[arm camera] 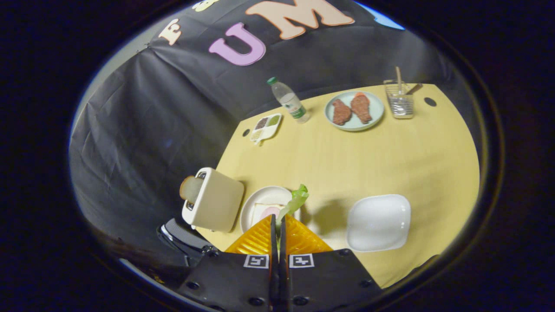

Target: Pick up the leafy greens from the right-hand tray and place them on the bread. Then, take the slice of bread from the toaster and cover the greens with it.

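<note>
The yellow worktop (pixel 347 160) spreads ahead of the gripper (pixel 278 221), with a wide bare stretch through its middle and its far edge meeting the black cloth wall; a cut corner lies far ahead to the left, and the near edge runs just to the right of the gripper body. The gripper's two orange fingers (pixel 256 238) are pressed nearly together, pinching the pale stem of the leafy greens (pixel 295 200), which stick up and forward from the fingertips, tilting a little right. Directly beyond the fingertips sits a round white plate (pixel 260 197) holding a slice of bread (pixel 262 212) with a pink piece on it; the greens hang over the right rim of that plate. Left of the plate, touching or just beside it, stands a cream toaster (pixel 214 201) with a slice of toast (pixel 190 188) poking from its slot. To the right lies a white square tray (pixel 379 222), holding nothing. Far ahead are a small divided dish (pixel 266 127), a water bottle (pixel 288 100), a pale blue plate (pixel 354 110) carrying two meat pieces (pixel 351 109), and a wire basket (pixel 399 102) with utensils.
</note>
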A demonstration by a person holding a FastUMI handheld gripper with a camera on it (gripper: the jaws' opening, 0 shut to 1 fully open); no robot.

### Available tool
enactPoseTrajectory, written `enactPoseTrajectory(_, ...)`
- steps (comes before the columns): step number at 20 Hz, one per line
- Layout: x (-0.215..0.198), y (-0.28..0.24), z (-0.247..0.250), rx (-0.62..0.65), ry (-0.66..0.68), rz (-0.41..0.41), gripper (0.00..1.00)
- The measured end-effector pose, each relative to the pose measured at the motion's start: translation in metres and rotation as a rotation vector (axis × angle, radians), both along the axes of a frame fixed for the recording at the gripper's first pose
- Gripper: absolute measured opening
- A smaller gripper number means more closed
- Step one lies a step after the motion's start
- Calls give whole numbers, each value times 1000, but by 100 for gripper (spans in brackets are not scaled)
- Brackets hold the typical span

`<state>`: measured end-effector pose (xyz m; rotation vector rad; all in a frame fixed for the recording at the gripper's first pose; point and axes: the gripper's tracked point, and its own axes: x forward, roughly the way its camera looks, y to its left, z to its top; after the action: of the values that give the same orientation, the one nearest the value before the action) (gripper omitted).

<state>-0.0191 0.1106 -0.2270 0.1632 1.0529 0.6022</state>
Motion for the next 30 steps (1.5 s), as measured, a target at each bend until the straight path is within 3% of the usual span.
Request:
enactPoseTrajectory(5,-22,88,-20,73,73,82,3)
enactPoseTrajectory(11,-34,143,-60,124,178,97,3)
enactPoseTrajectory(22,-16,71,-151,-213,188,41,4)
enactPoseTrajectory(30,-9,52,-170,-305,156,42,9)
